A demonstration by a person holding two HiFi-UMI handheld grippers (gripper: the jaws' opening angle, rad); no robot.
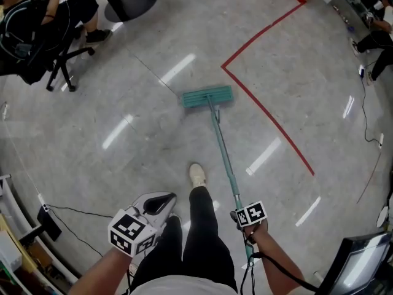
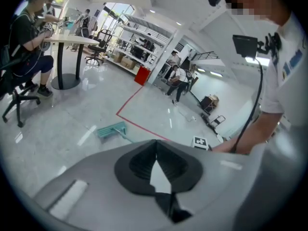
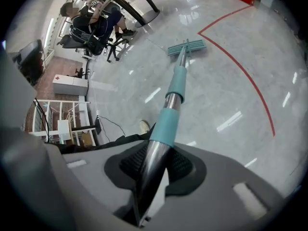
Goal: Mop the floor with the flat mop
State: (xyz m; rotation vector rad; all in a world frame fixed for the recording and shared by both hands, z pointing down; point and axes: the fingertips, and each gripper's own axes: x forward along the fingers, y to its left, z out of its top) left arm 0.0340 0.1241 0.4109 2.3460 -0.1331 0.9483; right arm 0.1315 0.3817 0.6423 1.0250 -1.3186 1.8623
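Observation:
The flat mop's teal head lies flat on the grey floor ahead of me, just left of the red tape corner. Its teal and metal handle slants back to my right gripper, which is shut on the handle's upper end. In the right gripper view the handle runs out from between the jaws of the right gripper to the mop head. My left gripper hangs by my left knee, apart from the mop. In its own view the left gripper is shut on nothing, with the mop head far off.
A red tape line bends across the floor to the right. A person sits on an office chair at the upper left beside a round table base. Cables trail at the lower left. My shoe is forward.

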